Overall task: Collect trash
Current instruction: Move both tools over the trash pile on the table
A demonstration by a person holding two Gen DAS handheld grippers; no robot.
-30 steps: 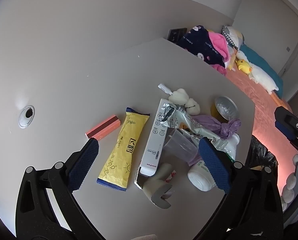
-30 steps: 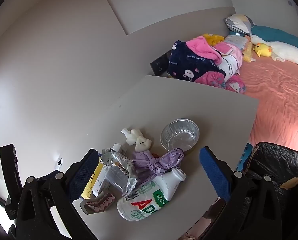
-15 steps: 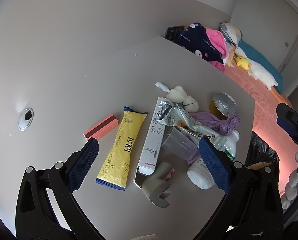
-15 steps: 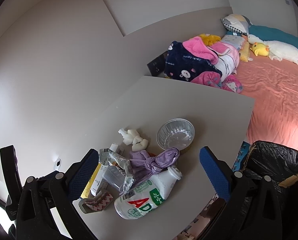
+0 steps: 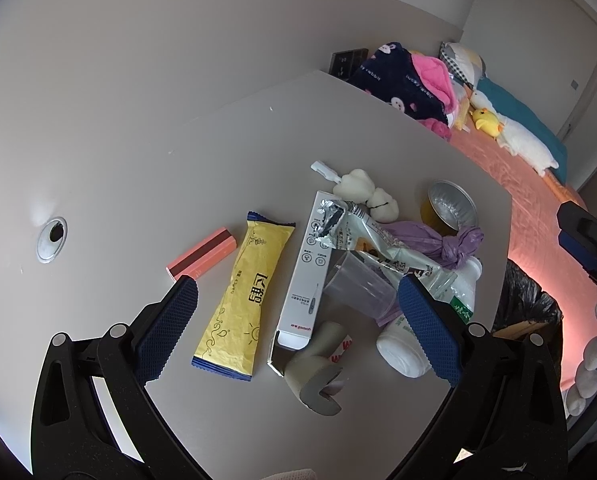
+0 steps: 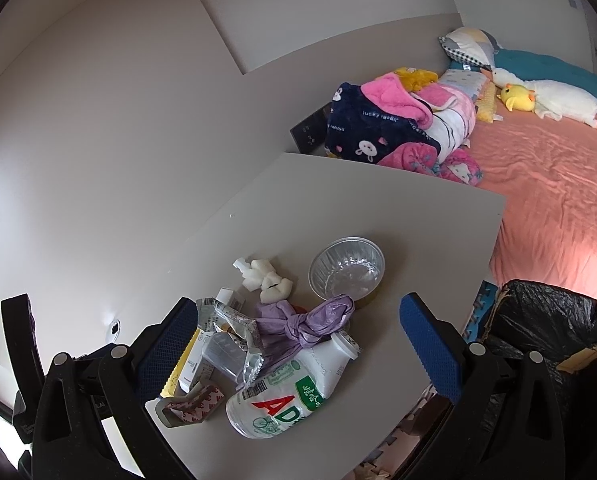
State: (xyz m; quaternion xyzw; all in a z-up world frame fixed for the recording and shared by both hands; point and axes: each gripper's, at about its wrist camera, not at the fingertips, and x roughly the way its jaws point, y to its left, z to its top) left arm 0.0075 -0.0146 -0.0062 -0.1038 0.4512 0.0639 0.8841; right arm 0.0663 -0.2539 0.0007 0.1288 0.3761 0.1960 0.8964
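Grey desk (image 5: 146, 184) | your left gripper (image 5: 298, 328), jaws wide, empty | yellow wrapper (image 5: 244, 300) just below-left, long axis toward you | right gripper (image 6: 298, 352) wide too.

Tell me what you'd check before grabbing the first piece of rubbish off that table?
1. Left gripper open and empty: ok.
2. Right gripper open and empty: ok.
3. Black trash bag beside the table, mouth open: cannot tell.
4. White bottle lying on top, free to lift: ok.
5. Yellow wrapper flat and apart from the pile: ok.
6. Purple knotted bag clear of other items: not ok, it rests on the bottle.
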